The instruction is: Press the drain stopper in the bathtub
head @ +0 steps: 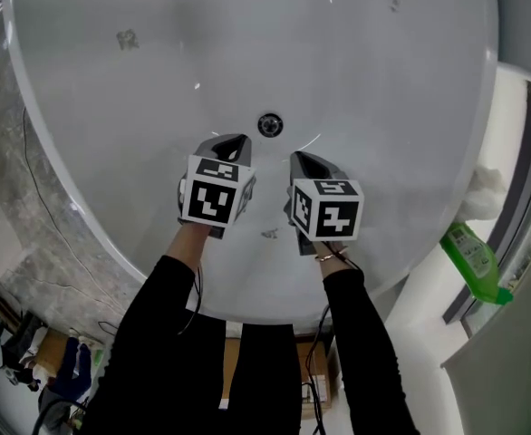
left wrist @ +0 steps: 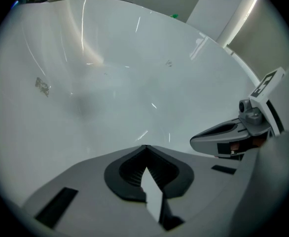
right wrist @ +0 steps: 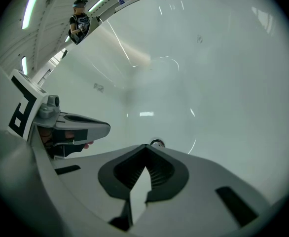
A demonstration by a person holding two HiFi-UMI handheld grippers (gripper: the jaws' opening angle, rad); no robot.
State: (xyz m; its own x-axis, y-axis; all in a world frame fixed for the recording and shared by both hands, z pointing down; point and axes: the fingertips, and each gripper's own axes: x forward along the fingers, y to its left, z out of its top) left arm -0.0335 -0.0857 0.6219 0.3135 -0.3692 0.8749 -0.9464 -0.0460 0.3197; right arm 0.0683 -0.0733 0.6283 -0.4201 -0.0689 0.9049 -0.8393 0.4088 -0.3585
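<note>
Drain stopper point(head: 270, 124) lies in the bathtub point(head: 365, 71); a bottle point(head: 472, 256) lies outside, right.

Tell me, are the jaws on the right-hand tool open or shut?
Shut: the right gripper shows its jaw tips meeting with nothing between them; the drain stopper lies beyond, untouched.

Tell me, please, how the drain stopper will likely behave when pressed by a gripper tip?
The drain stopper looks like small, round, shiny metal, so a tip may skid off unless centred. Seated in the bathtub floor, it probably travels straight down, not tipping or rolling.
</note>
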